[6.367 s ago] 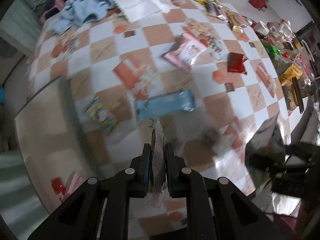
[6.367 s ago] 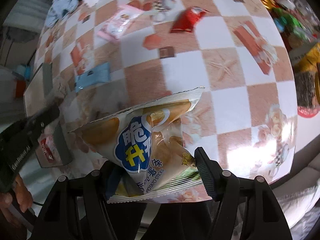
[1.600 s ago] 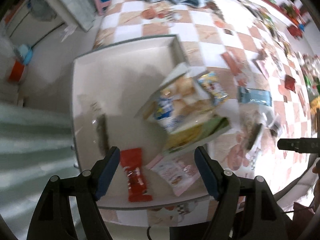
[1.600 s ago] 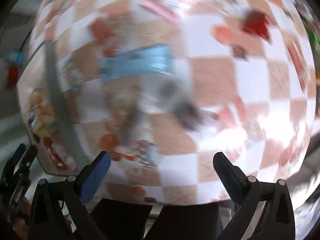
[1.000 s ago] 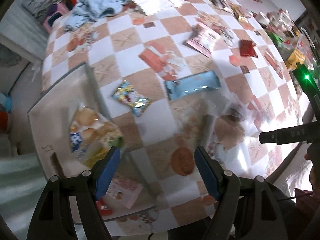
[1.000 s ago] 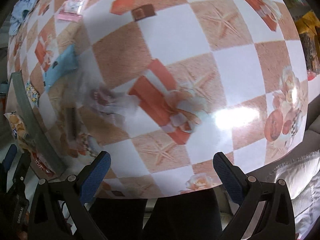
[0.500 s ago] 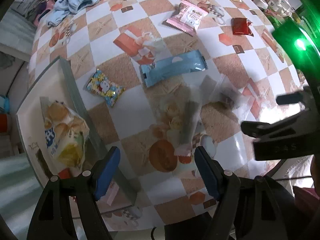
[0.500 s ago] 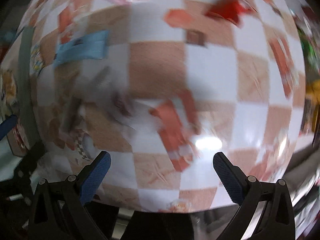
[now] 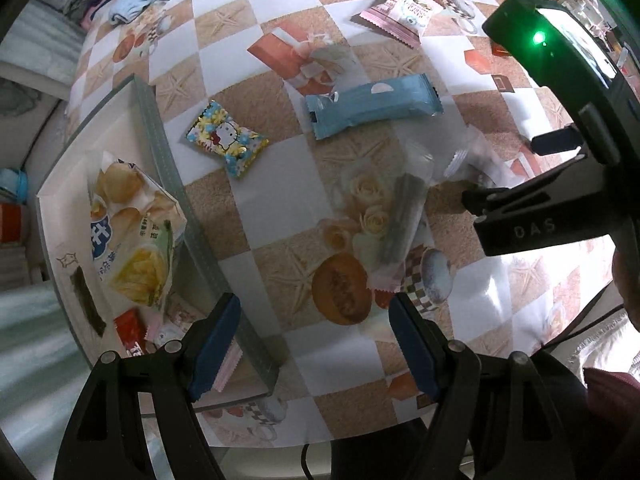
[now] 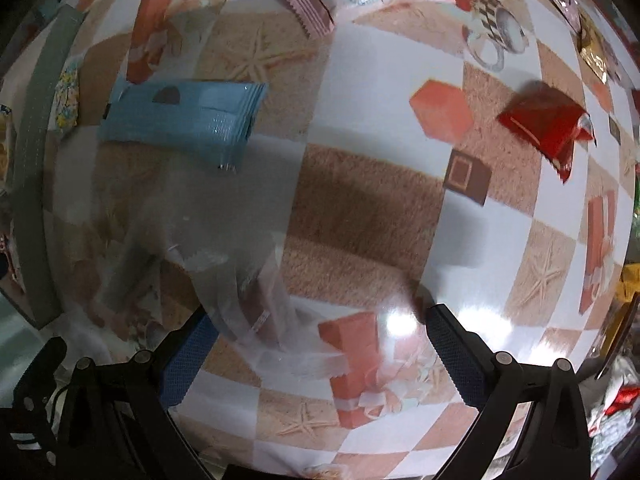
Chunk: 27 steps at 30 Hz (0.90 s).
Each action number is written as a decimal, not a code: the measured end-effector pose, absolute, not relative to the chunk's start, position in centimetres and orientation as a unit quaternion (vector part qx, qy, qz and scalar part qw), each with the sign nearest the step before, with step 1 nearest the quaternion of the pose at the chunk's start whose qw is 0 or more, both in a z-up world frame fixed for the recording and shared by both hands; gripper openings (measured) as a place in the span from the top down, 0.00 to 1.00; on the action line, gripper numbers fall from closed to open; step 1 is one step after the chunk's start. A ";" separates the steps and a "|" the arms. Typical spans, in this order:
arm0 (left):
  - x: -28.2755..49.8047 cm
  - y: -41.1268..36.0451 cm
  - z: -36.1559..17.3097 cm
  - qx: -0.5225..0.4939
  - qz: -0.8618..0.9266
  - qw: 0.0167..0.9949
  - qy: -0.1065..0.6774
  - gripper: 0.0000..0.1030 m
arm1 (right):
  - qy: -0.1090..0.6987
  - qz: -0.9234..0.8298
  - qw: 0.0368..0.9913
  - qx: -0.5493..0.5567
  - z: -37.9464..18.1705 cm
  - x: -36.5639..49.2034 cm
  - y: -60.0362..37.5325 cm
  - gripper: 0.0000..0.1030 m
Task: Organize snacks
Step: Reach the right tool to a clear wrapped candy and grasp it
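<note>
left gripper [image 9: 312,336] jaws apart, empty | right gripper [image 10: 316,344] jaws apart, empty | risk: clear wrapper [image 9: 400,216], frame centre, blends into tablecloth [image 9: 500,288]; pads may slip off it, missing tray [image 9: 64,208] at left

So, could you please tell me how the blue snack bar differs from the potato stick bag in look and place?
The blue snack bar is long, slim and plain blue; the potato stick bag is wider, puffy and printed with pictures. The bar lies on the checked tablecloth, outside the tray; the bag lies inside the tray with other packets. Both are sealed and neither is held.
</note>
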<state>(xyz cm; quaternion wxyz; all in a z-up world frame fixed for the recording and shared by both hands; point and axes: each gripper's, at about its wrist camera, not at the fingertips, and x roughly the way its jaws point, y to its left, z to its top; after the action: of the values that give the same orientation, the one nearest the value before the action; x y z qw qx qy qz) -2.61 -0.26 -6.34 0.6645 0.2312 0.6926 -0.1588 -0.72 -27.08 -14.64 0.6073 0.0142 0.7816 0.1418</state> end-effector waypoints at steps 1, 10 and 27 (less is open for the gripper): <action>-2.7 -0.3 -6.4 0.233 -0.159 0.664 0.692 0.22 | 0.781 0.143 0.608 0.013 -14.5 -0.1 -26.8 0.00; -2.7 -1.6 -6.2 0.244 -0.165 0.664 0.687 0.22 | 0.784 0.139 0.605 0.012 -16.6 0.2 -22.4 0.00; -2.3 -9.4 -9.2 0.268 -0.215 0.646 0.682 0.23 | 0.773 0.119 0.620 0.063 -13.8 -2.0 -24.1 0.67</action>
<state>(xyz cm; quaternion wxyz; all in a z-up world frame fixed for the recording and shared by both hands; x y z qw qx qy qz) -2.25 -9.37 -9.22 0.6461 0.2680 0.6817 -0.2145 -2.01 -24.07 -13.82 0.6204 0.0628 0.7726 0.1191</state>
